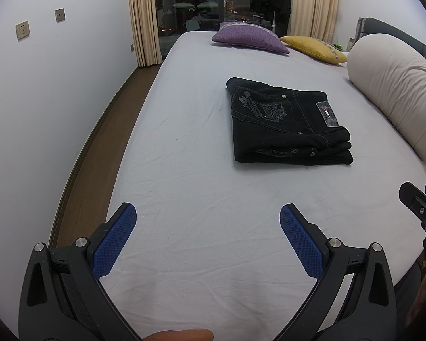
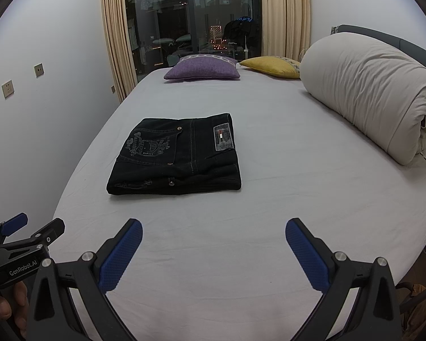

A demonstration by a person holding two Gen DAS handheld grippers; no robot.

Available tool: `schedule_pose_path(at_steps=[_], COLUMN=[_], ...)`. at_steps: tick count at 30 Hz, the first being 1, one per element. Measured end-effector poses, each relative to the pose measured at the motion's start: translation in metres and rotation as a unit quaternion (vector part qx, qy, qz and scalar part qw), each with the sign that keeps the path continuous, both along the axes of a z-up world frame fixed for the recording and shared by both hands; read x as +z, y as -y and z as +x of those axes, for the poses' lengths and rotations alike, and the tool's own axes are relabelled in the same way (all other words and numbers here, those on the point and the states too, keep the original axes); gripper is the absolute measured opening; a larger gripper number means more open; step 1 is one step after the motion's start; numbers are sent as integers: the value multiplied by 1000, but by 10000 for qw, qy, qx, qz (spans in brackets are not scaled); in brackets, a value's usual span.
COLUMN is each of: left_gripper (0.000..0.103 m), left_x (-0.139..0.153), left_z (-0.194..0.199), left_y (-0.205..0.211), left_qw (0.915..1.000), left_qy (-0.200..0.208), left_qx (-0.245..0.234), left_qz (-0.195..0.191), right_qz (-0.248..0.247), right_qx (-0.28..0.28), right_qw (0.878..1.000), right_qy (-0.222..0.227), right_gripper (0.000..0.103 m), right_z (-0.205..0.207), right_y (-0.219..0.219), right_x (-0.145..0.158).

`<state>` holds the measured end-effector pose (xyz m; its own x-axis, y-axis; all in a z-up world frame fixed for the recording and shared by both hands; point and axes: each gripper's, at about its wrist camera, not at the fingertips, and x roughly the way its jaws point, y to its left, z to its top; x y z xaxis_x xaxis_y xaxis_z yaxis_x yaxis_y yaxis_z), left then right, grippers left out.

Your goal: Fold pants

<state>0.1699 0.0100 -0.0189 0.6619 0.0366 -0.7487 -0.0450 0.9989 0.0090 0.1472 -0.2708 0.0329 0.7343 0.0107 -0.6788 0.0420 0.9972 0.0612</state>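
- Pants (image 1: 288,120) lie folded in a compact black stack mid-bed (image 1: 198,199), pocket and patch side up, well apart from both grippers.
- Left gripper (image 1: 208,217) released, jaws spread wide, nothing between them, hovering over bare sheet near the bed's front edge.
- Right gripper (image 2: 213,232) also spread wide and empty, over the sheet just short of the stack.
- Judgement: fold looks done; the step in hand is backing off. Keep both grippers wide and clear of the stack so the layers don't shift; if tidying, press the front edge flat, don't pinch.
- Hard to tell: layer count; the front edge shows several, the far side is hidden.
- Rolled duvet (image 2: 366,96) sits at right, partly cut off in the left view.
- Pocket embroidery is partly legible only.
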Motion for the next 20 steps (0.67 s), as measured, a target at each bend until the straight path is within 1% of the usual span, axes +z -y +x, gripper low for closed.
schedule_pose_path(at_steps=[13, 20], left_gripper=[103, 103], left_x=[-2, 0], left_z=[-2, -3], left_y=[5, 6], left_qw=[10000, 10000], left_qy=[-44, 34], left_qx=[1, -44], left_qz=[-55, -12], right_qz=[4, 12], right_qx=[31, 41], right_qw=[10000, 10000], right_qy=[-19, -28], right_gripper=[103, 103], right_z=[-1, -1], right_y=[0, 0], right_x=[-1, -2])
